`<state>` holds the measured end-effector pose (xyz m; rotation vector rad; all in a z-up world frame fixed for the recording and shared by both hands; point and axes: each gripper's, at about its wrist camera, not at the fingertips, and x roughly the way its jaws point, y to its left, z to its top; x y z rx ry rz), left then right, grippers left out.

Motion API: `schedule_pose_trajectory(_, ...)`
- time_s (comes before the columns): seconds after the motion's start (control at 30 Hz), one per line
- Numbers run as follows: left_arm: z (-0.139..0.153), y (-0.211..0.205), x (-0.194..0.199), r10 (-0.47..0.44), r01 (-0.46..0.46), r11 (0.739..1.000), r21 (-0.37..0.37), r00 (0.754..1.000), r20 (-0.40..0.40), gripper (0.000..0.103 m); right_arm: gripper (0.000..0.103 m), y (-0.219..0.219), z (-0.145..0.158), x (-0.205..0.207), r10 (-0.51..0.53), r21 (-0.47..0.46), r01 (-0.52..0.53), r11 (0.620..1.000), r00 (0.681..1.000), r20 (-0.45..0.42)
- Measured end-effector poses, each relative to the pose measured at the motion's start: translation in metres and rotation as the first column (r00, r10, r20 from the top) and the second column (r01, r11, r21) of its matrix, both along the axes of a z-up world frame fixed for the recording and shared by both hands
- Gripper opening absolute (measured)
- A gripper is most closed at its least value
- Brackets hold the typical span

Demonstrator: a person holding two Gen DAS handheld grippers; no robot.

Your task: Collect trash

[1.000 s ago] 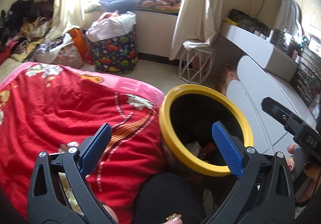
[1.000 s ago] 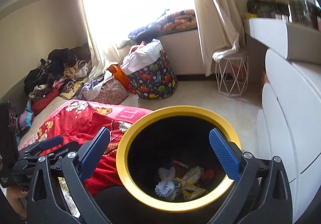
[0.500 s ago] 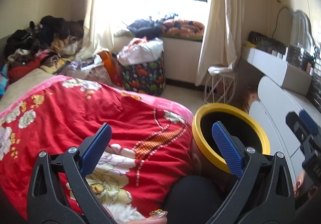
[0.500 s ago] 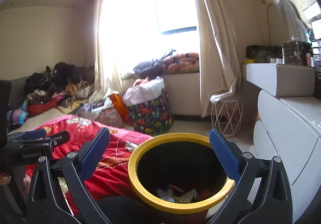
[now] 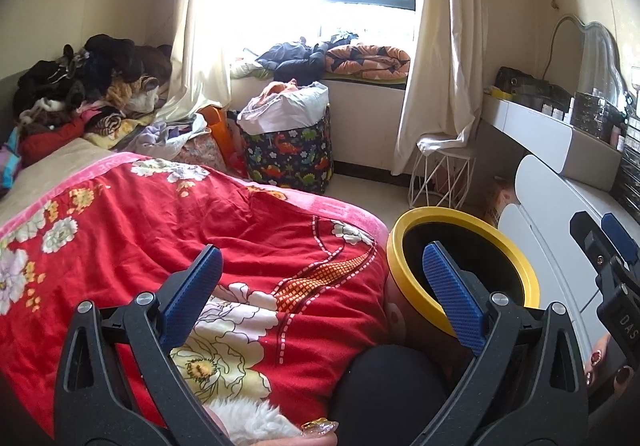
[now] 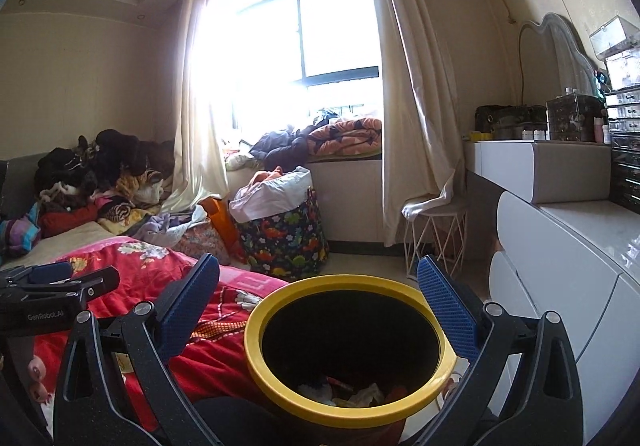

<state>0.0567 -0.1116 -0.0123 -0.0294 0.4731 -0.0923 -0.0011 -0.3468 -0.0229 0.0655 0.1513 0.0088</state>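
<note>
Left wrist view
Left gripper (image 5: 322, 278): fingers spread wide, nothing between them; blue ribbed pads on black plastic arms.
Bin (image 5: 460, 278): round, yellow rim, black inside, just right of the bed edge; the right pad sits in front of its mouth. Contents not visible from here.
Blanket (image 5: 160, 230): red, soft, floral print, pink border, draped over the bed; fills the space under the jaws.
Trash on blanket: none clearly visible.
Right gripper (image 5: 608, 246): only a part shows at the right edge, beyond the bin; state unclear from here.
Hand (image 5: 604, 360): fingertips with painted nails under that gripper.

Right wrist view
Right gripper (image 6: 318, 302): released, wide apart, empty.
Bin position: dead ahead and below, rim between the two pads, opening facing up toward the camera.
Trash (image 6: 352, 392): crumpled paper and wrapper scraps at the bin bottom, white, red, yellowish.
Left gripper position: far left, over the blanket.
Key relation: judged, right hand is nearer the bin; left is nearer the bed, so any next pickup from the bed falls to the left.
Drawers (image 6: 560, 266): white, glossy, rounded fronts, close on the bin's right.
</note>
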Motion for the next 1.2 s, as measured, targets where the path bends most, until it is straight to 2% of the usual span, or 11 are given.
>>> schedule_pose_trajectory(1.2, 0.0001, -0.0002, -0.0005, 0.002, -0.002, 1.000, 0.001, 1.000, -0.001, 0.092, 0.097, 0.0068, -0.0038, -0.0011, -0.008, 0.010, 0.008, 1.000, 1.000, -0.005)
